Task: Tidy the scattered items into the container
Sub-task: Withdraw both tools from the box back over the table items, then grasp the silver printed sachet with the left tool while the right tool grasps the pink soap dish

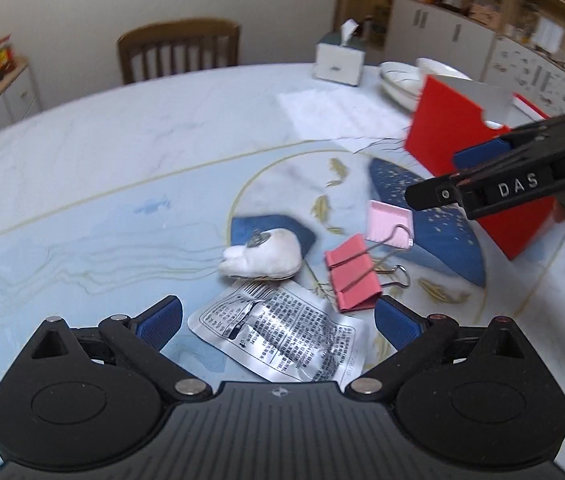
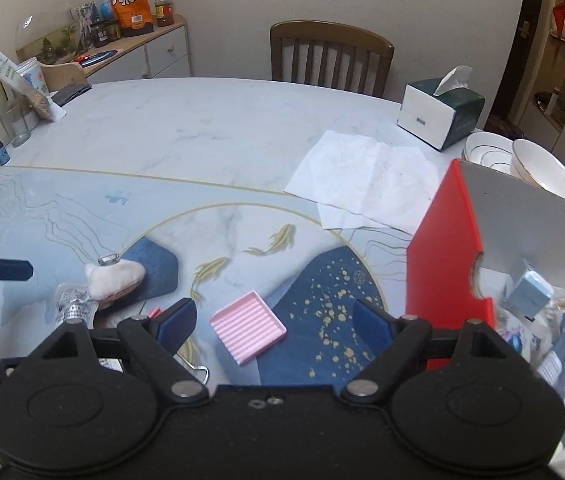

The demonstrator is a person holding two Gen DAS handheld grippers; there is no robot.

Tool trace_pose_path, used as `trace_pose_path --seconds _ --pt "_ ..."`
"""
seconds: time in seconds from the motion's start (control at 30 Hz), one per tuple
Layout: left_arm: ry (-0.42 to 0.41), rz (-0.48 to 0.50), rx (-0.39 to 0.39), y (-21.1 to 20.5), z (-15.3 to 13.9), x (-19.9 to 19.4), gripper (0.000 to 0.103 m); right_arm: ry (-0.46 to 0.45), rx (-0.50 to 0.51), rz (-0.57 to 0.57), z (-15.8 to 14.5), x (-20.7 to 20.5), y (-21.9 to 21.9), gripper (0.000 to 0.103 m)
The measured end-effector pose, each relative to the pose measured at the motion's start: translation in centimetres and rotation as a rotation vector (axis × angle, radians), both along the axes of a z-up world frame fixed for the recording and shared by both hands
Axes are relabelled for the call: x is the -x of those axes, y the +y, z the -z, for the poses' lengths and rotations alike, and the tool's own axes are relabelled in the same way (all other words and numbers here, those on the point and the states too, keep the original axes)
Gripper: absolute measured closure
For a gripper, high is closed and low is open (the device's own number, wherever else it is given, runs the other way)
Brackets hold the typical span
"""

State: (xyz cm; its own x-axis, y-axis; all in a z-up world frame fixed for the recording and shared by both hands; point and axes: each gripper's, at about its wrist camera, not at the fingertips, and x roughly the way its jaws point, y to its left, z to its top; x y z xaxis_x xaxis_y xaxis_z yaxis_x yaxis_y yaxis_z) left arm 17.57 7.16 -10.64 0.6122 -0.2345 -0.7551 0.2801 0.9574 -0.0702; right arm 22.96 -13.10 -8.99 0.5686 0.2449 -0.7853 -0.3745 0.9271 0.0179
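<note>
I count four loose things on the table [image 2: 202,128]: one silver foil packet [image 1: 282,340], one white plush toy [image 1: 262,256], one pink binder clip [image 1: 352,276], one pink ridged tray [image 2: 248,328]. My left gripper [image 1: 278,316] stands spread over the packet, my right gripper [image 2: 274,322] spread over the tray, neither pinching anything. Bare tabletop lies beyond. Only the right view shows inside the red box [image 2: 448,256], already holding packets.

"DAS" on the right tool [image 1: 458,176]; orange snack bag [image 2: 128,0] — perhaps "八爪烧".
</note>
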Motion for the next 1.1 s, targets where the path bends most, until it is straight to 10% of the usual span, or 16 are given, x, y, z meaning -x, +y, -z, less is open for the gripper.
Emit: trace_pose_path --seconds 0.6,1.1 --pt "0.141 -0.374 0.029 0.0 1.2 -2.7 0.001 0.145 -0.022 0.221 3.5 -3.7 1.3 0.028" --pt "0.132 -0.253 -0.064 -0.8 2.0 -1.6 0.023 0.134 0.042 0.137 3.5 -1.9 1.6 0.048"
